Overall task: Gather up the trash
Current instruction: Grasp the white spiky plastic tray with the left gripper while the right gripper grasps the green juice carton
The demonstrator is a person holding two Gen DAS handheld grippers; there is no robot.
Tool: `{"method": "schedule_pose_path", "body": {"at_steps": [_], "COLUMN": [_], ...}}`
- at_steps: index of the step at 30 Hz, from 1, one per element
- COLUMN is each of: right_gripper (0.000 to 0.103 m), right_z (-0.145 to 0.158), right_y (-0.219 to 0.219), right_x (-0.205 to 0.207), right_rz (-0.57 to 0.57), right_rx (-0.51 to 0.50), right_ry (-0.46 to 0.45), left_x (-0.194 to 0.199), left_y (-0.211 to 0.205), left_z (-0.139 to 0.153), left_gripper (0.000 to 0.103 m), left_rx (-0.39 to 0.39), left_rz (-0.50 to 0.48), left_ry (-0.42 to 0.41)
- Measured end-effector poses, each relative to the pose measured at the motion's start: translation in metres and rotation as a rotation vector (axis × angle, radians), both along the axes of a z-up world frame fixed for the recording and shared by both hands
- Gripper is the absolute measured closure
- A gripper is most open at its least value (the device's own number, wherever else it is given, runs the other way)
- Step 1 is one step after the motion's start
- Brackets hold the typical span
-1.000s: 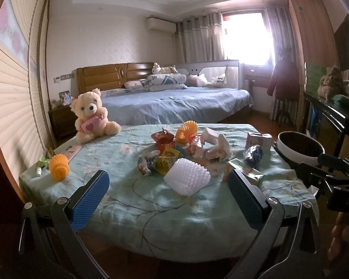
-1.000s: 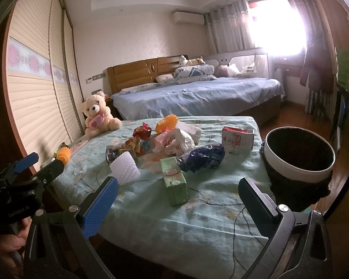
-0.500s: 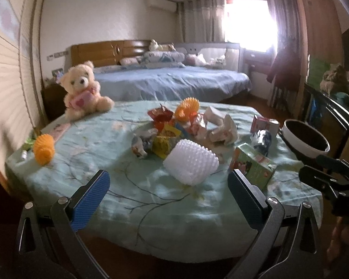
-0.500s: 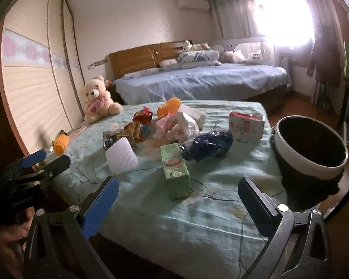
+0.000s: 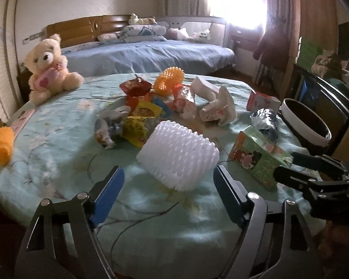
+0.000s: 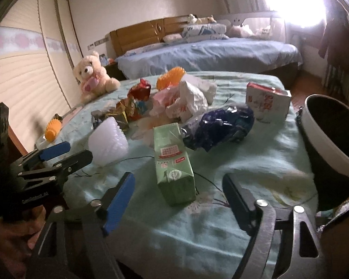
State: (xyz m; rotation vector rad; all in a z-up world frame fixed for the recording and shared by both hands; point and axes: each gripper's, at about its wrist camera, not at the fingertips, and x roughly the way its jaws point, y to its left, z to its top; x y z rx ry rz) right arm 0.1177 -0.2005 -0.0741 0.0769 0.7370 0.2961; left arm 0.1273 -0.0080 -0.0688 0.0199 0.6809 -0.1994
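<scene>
Trash lies on a table with a pale green cloth (image 5: 58, 153). A white foam fruit net (image 5: 179, 157) sits just ahead of my open, empty left gripper (image 5: 168, 179). A green drink carton (image 6: 173, 160) lies just ahead of my open, empty right gripper (image 6: 179, 186); it also shows in the left wrist view (image 5: 258, 157). Behind are a dark blue foil bag (image 6: 218, 126), a crumpled white plastic bag (image 6: 190, 100), a red-and-white carton (image 6: 266, 100) and coloured wrappers (image 5: 139, 118). A dark bin with a white rim (image 6: 332, 144) stands at the table's right edge.
A teddy bear (image 5: 48, 67) sits at the table's far left. Orange spiky balls lie at the left edge (image 5: 3, 144) and in the pile (image 5: 171, 80). A bed (image 5: 151, 55) stands behind. A dark desk (image 5: 323, 93) stands on the right.
Both grippers have moved forward and down over the table. The foam net and the green carton now sit close before the open fingers.
</scene>
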Motion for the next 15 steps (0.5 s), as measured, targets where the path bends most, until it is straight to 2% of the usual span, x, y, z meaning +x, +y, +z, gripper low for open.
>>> {"method": "schedule_pose_path", "body": {"at_steps": [2,5,7,8,9,12,15], "right_gripper": [0.032,0.037,0.045,0.058,0.069,0.069,0.069], "right_z": [-0.004,-0.008,-0.011,-0.012,-0.014,-0.013,-0.007], "right_y": [0.001,0.003,0.005,0.006,0.005,0.002,-0.004], "right_x": [0.006,0.014,0.019,0.021,0.023,0.020,0.011], "right_rz": [0.002,0.006,0.012,0.013,0.016,0.016,0.023], "right_rx": [-0.004,-0.004,-0.006,-0.006,0.004,0.020,0.043], "right_ry": [0.012,0.032,0.040,0.047,0.061,0.057,0.047], "left_x": [0.008,0.018,0.024,0.025,0.025,0.015,0.006], "left_y": [-0.005,-0.009,-0.012,-0.012,-0.012,-0.015,-0.015], "left_z": [-0.004,-0.011,-0.017,-0.019,-0.020,-0.015,-0.009], "left_gripper": [0.033,0.051,0.077,0.082,0.085,0.096,0.096], "left_rx": [0.012,0.008,-0.002,-0.014,-0.023,-0.018,-0.032], "left_rz": [-0.012,-0.038,-0.061,-0.073,-0.081,-0.096,-0.104], "left_ry": [0.011,0.037,0.063,0.078,0.081,0.051,0.036]}}
